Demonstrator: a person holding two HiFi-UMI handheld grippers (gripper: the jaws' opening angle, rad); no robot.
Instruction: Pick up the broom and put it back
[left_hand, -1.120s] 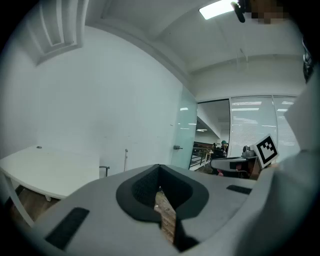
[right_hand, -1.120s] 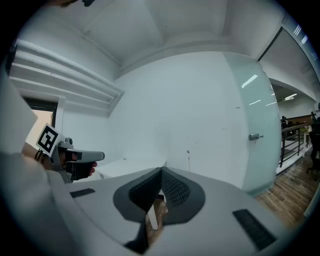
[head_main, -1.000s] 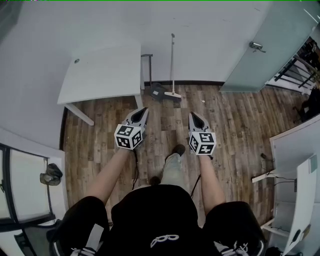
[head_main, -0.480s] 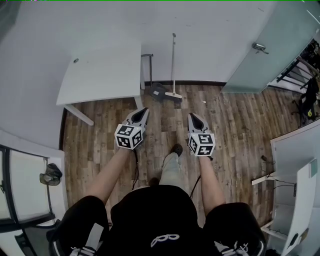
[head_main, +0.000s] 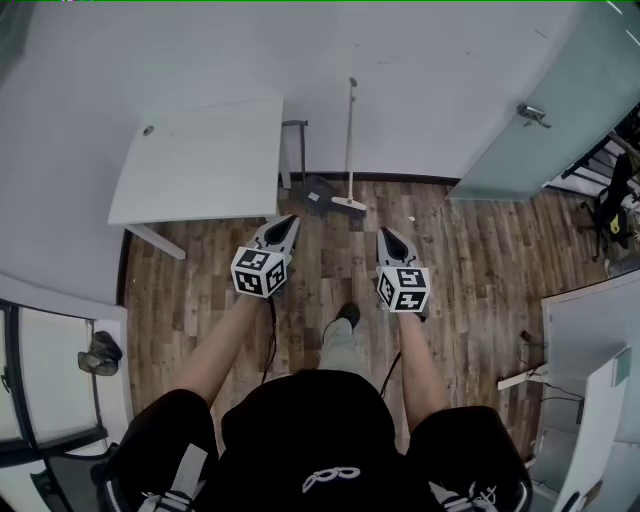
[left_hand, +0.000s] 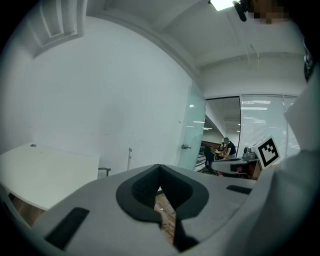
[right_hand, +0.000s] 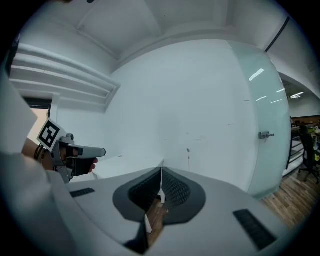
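Against the far wall, the broom (head_main: 349, 140) stands upright, its head on the floor just right of a dustpan (head_main: 314, 190). Nearer, the left gripper (head_main: 288, 222) and right gripper (head_main: 386, 234) are both clenched and empty, apart from it.

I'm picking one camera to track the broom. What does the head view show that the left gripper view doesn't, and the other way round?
Only the head view: the dark grey dustpan and the floor end of the thin pale-handled broom. Only the left gripper view: a ceiling light and a person at a desk beyond the glass. Both: that broom's pole against the white wall, the white table, the frosted glass door.
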